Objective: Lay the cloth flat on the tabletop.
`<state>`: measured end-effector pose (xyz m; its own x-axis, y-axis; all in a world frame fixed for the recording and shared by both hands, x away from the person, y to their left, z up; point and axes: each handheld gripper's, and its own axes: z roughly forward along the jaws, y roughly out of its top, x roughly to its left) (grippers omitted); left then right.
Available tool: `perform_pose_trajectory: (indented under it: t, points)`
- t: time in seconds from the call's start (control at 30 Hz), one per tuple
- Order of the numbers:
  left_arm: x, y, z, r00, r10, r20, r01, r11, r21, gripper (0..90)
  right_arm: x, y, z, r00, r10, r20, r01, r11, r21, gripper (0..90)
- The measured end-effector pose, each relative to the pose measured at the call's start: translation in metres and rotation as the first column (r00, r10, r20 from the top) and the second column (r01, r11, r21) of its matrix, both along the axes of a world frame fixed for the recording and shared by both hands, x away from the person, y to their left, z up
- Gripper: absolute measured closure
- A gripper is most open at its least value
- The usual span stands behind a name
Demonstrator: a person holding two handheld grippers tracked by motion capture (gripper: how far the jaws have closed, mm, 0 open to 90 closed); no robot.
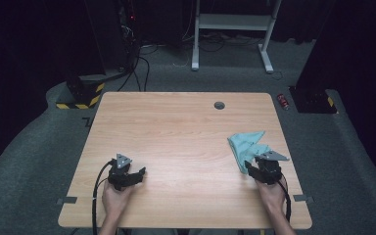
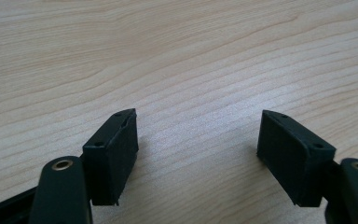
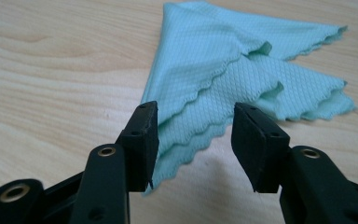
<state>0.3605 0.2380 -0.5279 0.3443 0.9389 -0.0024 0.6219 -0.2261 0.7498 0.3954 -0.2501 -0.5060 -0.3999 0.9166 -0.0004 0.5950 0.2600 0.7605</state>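
Wooden table (image 1: 176, 137), folded cloth (image 1: 247, 143)

Lab, dark equipment racks (image 1: 112, 34), cables (image 1: 139, 68)

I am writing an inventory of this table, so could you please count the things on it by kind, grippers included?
Folded light green cloth: 1
Hand-held grippers: 2, the left gripper and the right gripper, both with jaws apart
Total: 3 things on the wooden table
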Motion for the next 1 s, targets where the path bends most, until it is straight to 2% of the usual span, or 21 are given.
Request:
perform_pose_trajectory:
  t: [0.07, 0.17, 0.47, 0.63, 0.73, 0.87, 0.9, 0.93, 0.97, 1.0]
  points:
    - [0.000, 0.000, 0.000, 1.0000, 0.000, 0.000, 0.000, 1.0000, 0.000, 29.2, 0.004, 0.003, -0.001, 1.0000, 0.000, -0.006, 0.000, 1.0000, 0.009, 50.2]
    - [0.000, 0.000, 0.000, 1.0000, 0.000, -0.002, 0.000, 1.0000, 0.001, 29.2, 0.012, 0.010, -0.005, 0.9992, 0.005, -0.038, -0.006, 1.0000, -0.001, 47.6]
    - [0.000, 0.000, 0.000, 1.0000, 0.000, 0.000, 0.000, 1.0000, 0.000, 29.2, 0.025, 0.021, -0.004, 0.9990, 0.002, -0.045, -0.002, 1.0000, 0.007, 44.5]
    - [0.000, 0.000, 0.000, 1.0000, 0.000, 0.000, 0.000, 1.0000, 0.000, 29.2, 0.032, 0.026, -0.006, 0.9988, -0.008, -0.048, 0.007, 1.0000, -0.006, 46.7]
    - [0.000, 0.000, 0.000, 1.0000, 0.001, 0.000, -0.001, 1.0000, -0.002, 29.2, 0.034, 0.029, -0.007, 0.9980, -0.013, -0.061, 0.012, 0.9996, -0.026, 53.7]
    - [0.000, 0.000, 0.000, 1.0000, 0.001, -0.001, -0.001, 1.0000, -0.002, 29.2, 0.035, 0.029, -0.007, 0.9978, 0.001, -0.066, -0.002, 0.9999, -0.015, 66.9]
    - [0.000, 0.000, 0.000, 1.0000, 0.001, 0.000, -0.001, 1.0000, -0.002, 29.2, 0.036, 0.030, -0.007, 0.9971, 0.013, -0.075, -0.014, 0.9998, -0.014, 74.2]
    - [0.000, 0.000, 0.000, 1.0000, 0.000, 0.000, 0.000, 1.0000, 0.000, 29.2, 0.036, 0.030, -0.007, 0.9971, 0.013, -0.075, -0.014, 0.9998, -0.014, 74.2]
    - [0.000, 0.000, 0.000, 1.0000, 0.000, 0.000, 0.000, 1.0000, 0.000, 29.2, 0.037, 0.031, -0.007, 0.9965, 0.029, -0.078, -0.031, 0.9992, -0.024, 81.6]
    - [0.000, 0.000, 0.000, 1.0000, 0.001, 0.000, -0.001, 1.0000, -0.001, 29.2, 0.036, 0.032, -0.007, 0.9963, 0.031, -0.081, -0.032, 0.9992, -0.023, 85.4]
